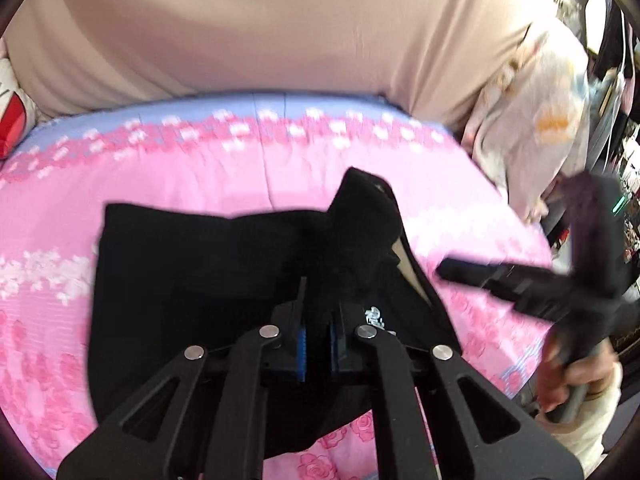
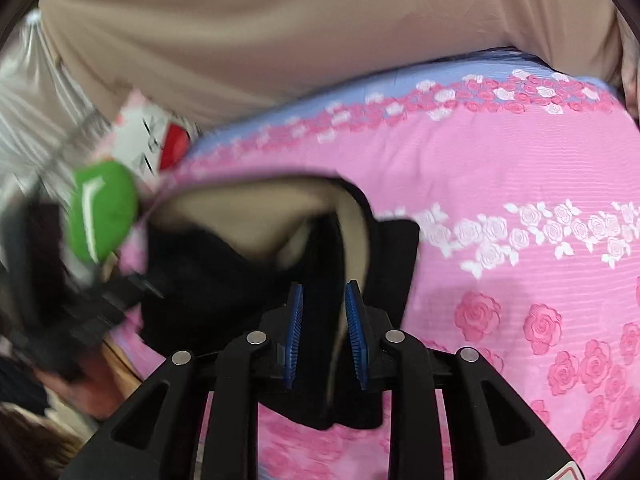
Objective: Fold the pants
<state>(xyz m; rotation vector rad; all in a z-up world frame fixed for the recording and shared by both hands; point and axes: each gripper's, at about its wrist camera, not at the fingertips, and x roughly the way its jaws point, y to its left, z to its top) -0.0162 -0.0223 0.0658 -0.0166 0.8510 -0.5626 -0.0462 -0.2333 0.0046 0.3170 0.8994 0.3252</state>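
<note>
While my left tool [image 1: 316,344] is clenched on the black pants [image 1: 208,264] mid-frame on the bed [image 1: 240,176] and my right tool [image 2: 322,336] grasps their lined edge, uneven lifting could skew the fold.

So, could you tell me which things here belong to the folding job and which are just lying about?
Job:
- black pants
- left gripper
- right gripper
- pink floral bedspread, the work surface

Lying about:
- red-and-white cushion
- pale garment at the bed's edge
</note>
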